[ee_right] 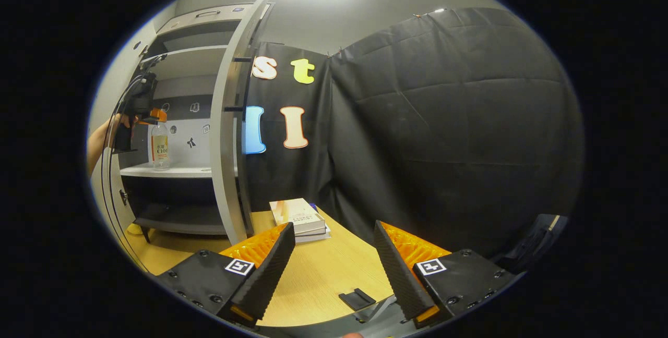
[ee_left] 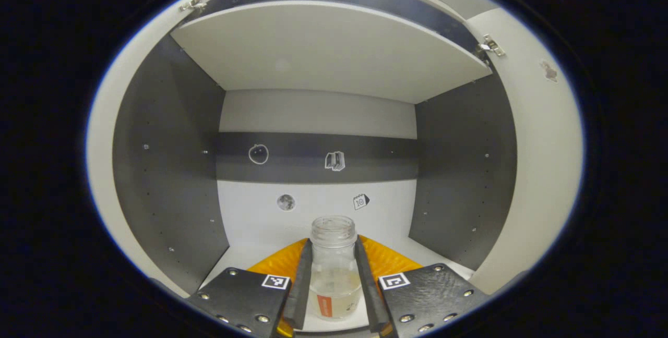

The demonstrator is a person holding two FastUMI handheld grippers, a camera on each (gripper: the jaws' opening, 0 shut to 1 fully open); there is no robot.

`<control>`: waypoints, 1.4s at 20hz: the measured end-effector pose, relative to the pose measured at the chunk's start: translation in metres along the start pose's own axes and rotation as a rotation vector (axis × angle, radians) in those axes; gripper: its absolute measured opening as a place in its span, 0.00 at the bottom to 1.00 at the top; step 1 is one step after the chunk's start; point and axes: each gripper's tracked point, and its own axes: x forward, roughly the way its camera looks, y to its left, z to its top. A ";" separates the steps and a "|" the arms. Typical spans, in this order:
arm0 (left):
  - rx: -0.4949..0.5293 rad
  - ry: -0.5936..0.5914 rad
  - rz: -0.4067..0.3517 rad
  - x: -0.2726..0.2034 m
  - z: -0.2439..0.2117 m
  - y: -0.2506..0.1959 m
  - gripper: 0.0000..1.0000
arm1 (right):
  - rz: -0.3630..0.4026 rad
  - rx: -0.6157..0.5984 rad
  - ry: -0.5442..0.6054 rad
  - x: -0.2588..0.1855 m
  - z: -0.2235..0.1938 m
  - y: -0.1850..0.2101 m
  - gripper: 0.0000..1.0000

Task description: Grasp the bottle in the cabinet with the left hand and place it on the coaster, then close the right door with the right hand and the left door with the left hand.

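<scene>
A clear, capless bottle point(ee_left: 334, 270) with an orange label stands on the white cabinet shelf point(ee_left: 245, 254). My left gripper point(ee_left: 333, 244) is shut on it, one finger pressed to each side of its body. Both cabinet doors stand open: the left door point(ee_left: 102, 134) and the right door point(ee_left: 543, 171). In the right gripper view the same bottle point(ee_right: 160, 145) stands on the shelf with the left gripper point(ee_right: 138, 108) at its neck, held by a hand. My right gripper point(ee_right: 333, 228) hangs open over the wooden table point(ee_right: 318, 275), holding nothing, to the right of the open right door point(ee_right: 229, 134).
A stack of books point(ee_right: 302, 218) lies on the table near the door's foot. A small flat black piece point(ee_right: 356, 299) sits on the table close below my right gripper. A shelf board point(ee_left: 334, 46) roofs the compartment above the bottle. Dark side walls point(ee_left: 167, 181) close it in.
</scene>
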 end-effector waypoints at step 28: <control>-0.010 0.008 0.077 -0.179 -0.064 -0.049 0.47 | 0.306 -0.027 0.013 -0.021 -0.011 -0.036 0.97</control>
